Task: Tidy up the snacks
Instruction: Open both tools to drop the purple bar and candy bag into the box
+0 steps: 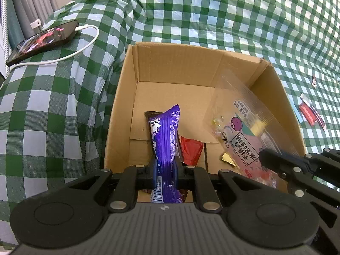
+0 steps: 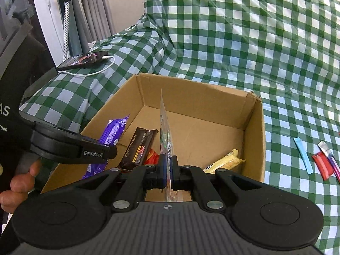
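Observation:
An open cardboard box (image 1: 125,97) (image 2: 254,131) stands on the green checked cloth. My left gripper (image 1: 164,165) is shut on a purple snack bar (image 1: 164,140), held upright over the box's near left side; the bar also shows in the right wrist view (image 2: 112,133). My right gripper (image 2: 168,163) is shut on a clear candy bag (image 2: 165,127), seen edge-on above the box; in the left wrist view the bag (image 1: 244,131) hangs over the box's right side. Inside lie a dark brown bar (image 2: 138,146), a red packet (image 1: 191,153) and a yellow snack (image 2: 225,161).
A phone (image 1: 42,40) with a white charging cable (image 1: 85,46) lies on the cloth at the left. Loose snack sticks, blue (image 2: 302,155) and red (image 2: 323,165), lie on the cloth right of the box. Curtains and a dark panel stand at the far left.

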`<state>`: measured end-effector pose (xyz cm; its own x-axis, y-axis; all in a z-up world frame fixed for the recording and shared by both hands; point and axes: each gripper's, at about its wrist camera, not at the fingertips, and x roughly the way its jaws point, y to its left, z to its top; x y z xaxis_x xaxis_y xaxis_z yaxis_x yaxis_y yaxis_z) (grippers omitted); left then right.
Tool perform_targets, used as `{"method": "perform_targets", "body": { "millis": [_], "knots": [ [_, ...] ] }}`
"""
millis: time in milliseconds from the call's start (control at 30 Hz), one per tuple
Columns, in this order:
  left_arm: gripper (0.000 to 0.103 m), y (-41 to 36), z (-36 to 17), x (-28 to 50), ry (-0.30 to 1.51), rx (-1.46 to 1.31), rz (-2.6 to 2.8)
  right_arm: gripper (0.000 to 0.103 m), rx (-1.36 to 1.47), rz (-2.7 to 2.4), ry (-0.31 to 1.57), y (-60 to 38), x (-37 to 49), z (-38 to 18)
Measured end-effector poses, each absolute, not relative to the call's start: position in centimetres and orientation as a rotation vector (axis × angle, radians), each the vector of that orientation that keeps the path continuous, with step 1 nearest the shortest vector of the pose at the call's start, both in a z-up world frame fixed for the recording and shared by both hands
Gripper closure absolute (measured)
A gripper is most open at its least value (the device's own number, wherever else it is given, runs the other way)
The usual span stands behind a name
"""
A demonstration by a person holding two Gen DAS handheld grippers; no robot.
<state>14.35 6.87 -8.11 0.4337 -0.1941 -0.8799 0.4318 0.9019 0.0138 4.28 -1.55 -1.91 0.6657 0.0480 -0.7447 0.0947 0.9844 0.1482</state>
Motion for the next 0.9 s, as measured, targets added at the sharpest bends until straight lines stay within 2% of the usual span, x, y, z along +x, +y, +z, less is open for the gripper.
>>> {"method": "perform_targets", "body": {
  "millis": [233,267,300,333,367,400,433,533,900],
  "knots": [
    [0.085,6.9,-8.4,14.6,1.07,0.242,-0.388,0.096,0.211,-0.033,0.858,-2.0,4.3,-2.7],
    [0.063,7.1,-8.4,14.7,1.073,0.225,-0.385,0.093,0.229,-0.04,0.862,-2.3,4.4,-2.9],
    [0.018,7.3,-8.3,14.8,1.079,0.206,-0.378,0.088,0.246,-0.055,0.869,-2.6,4.4,-3.1],
    [0.001,7.5,-8.1,14.8,1.082,0.186,-0.361,0.07,0.259,-0.081,0.875,-3.0,4.5,-3.4],
    [0.0,7.9,-7.8,14.7,1.074,0.141,-0.386,0.056,0.256,-0.114,0.879,-3.3,4.5,-3.5],
    [0.0,8.2,-7.6,14.5,1.074,0.121,-0.385,0.035,0.241,-0.149,0.879,-3.4,4.3,-3.5],
    [0.0,8.4,-7.4,14.3,1.073,0.129,-0.365,0.024,0.223,-0.176,0.87,-3.5,4.0,-3.4],
    [0.0,8.7,-7.2,13.0,1.068,0.191,-0.37,0.012,0.182,-0.174,0.857,-3.4,2.7,-2.7],
    [0.0,12.0,-5.1,3.1,0.976,0.257,-0.298,0.001,0.072,-0.131,0.82,1.7,-4.7,0.9]
  ]
}}
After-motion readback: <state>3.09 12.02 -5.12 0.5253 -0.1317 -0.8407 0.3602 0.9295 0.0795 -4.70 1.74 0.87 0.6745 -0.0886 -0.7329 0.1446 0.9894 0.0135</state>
